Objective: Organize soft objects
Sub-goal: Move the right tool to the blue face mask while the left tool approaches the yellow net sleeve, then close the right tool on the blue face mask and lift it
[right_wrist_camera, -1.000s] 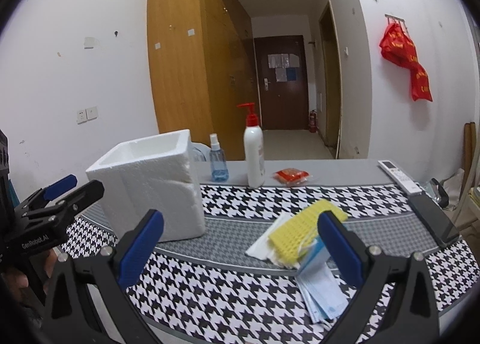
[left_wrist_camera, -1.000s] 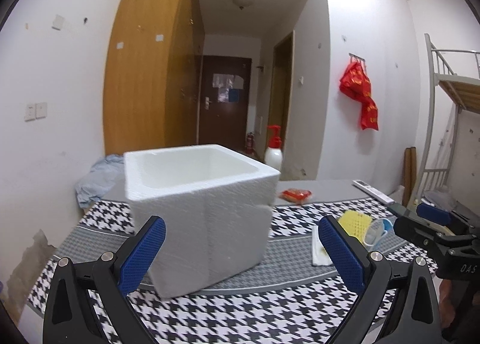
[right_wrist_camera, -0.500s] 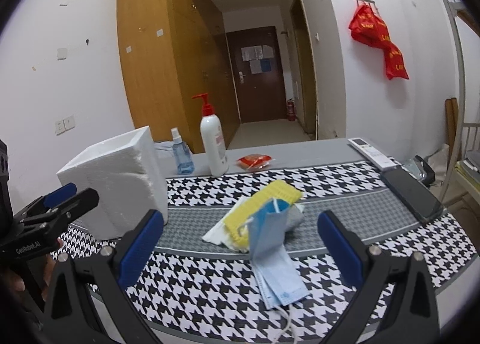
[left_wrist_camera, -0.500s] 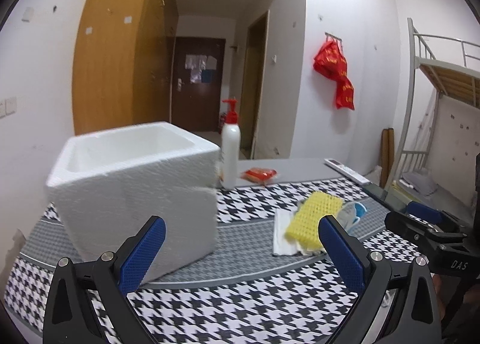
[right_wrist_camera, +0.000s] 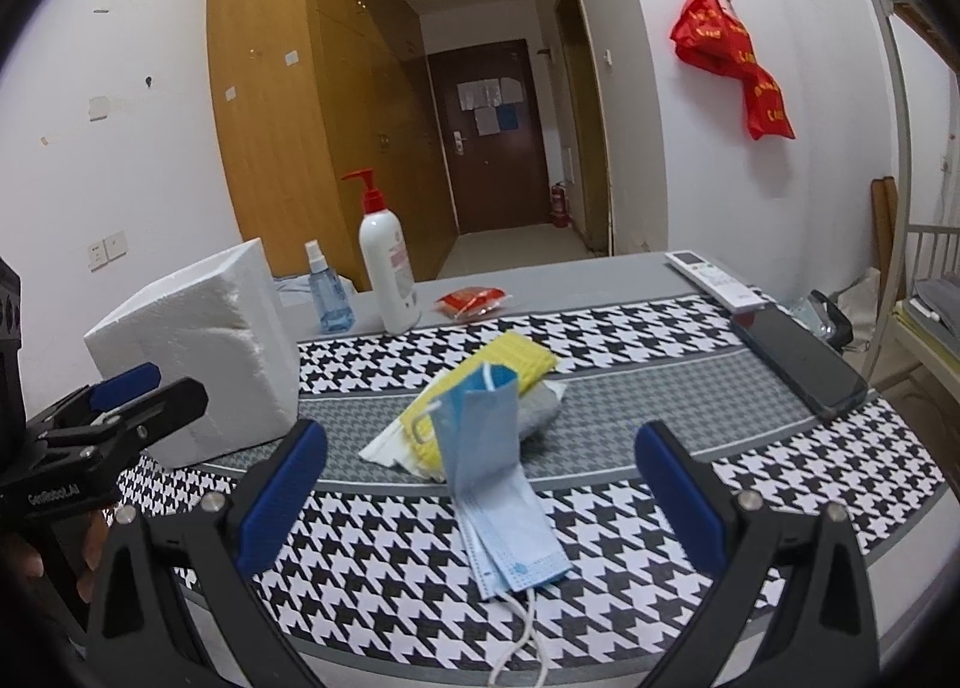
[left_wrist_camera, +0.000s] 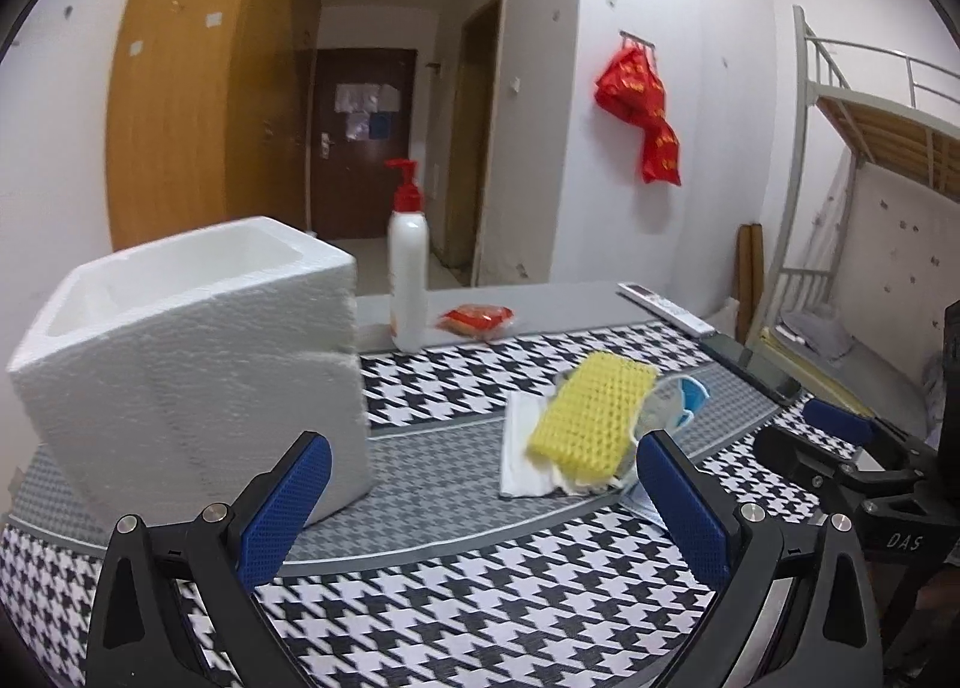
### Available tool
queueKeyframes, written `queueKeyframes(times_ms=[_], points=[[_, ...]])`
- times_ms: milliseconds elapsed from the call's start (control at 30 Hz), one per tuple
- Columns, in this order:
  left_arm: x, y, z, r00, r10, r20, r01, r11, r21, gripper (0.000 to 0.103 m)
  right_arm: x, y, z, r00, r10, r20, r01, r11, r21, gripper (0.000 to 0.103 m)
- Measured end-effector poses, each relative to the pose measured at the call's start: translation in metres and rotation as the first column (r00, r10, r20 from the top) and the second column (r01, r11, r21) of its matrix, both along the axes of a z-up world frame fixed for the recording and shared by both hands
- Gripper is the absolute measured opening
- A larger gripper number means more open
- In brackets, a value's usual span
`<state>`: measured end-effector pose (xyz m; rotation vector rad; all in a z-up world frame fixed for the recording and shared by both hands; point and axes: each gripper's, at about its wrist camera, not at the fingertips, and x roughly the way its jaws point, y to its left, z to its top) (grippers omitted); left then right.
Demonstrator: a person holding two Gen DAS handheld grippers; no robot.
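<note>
A white foam box (left_wrist_camera: 192, 364) (right_wrist_camera: 198, 352) stands open-topped on the houndstooth cloth at the left. To its right lies a pile of soft things: a yellow sponge cloth (left_wrist_camera: 591, 415) (right_wrist_camera: 498, 382) on white tissue (left_wrist_camera: 525, 448) (right_wrist_camera: 387, 445), with blue face masks (right_wrist_camera: 498, 478) (left_wrist_camera: 684, 400) draped over its near side. My left gripper (left_wrist_camera: 480, 514) hovers open in front of the box and the pile. My right gripper (right_wrist_camera: 480, 499) is open, its fingers either side of the masks, above the table. Each gripper shows in the other's view: the right gripper (left_wrist_camera: 840, 448), the left gripper (right_wrist_camera: 120, 406).
A white pump bottle (right_wrist_camera: 387, 268) (left_wrist_camera: 408, 274), a small blue spray bottle (right_wrist_camera: 327, 298) and a red packet (right_wrist_camera: 471, 301) (left_wrist_camera: 477, 319) stand at the back of the table (right_wrist_camera: 570, 274). A remote (right_wrist_camera: 714, 277) and a dark phone (right_wrist_camera: 798, 361) lie at the right. A bunk bed frame (left_wrist_camera: 852, 148) is beyond.
Both views have swung: the left gripper turned right, so the box slid left and the pile came into the middle. The right gripper came nearer the masks, which now lie between its fingers.
</note>
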<state>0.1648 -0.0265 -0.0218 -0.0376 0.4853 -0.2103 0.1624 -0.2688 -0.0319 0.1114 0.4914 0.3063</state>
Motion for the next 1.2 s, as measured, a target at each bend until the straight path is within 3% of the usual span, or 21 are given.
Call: queueKeyframes(times_ms=[433, 800, 900, 1000, 1200], points=[[0.015, -0.014, -0.006, 0.999, -0.026, -0.024, 0.027, 0.999, 0.033, 0.102, 0.017, -0.013, -0.02, 0.998, 0.006, -0.069, -0.004, 0.999, 0.039, 0.103], [0.029, -0.007, -0.011, 0.999, -0.019, -0.048, 0.021, 0.999, 0.034, 0.102, 0.044, 0.007, -0.023, 0.992, 0.037, -0.119, -0.029, 0.997, 0.065, 0.103], [0.029, -0.006, -0.012, 0.999, -0.02, -0.049, 0.021, 0.999, 0.031, 0.102, 0.05, 0.011, -0.025, 0.99, 0.036, -0.135, -0.027, 0.997, 0.067, 0.095], [0.031, -0.004, -0.013, 0.998, -0.023, -0.056, 0.025, 0.999, 0.025, 0.102, 0.056, 0.012, -0.029, 0.987, 0.031, -0.16, -0.019, 0.997, 0.074, 0.072], [0.032, -0.006, -0.016, 0.997, -0.042, -0.061, 0.044, 0.999, 0.029, 0.102, 0.061, 0.013, -0.035, 0.982, 0.025, -0.189, -0.012, 0.998, 0.068, 0.048]])
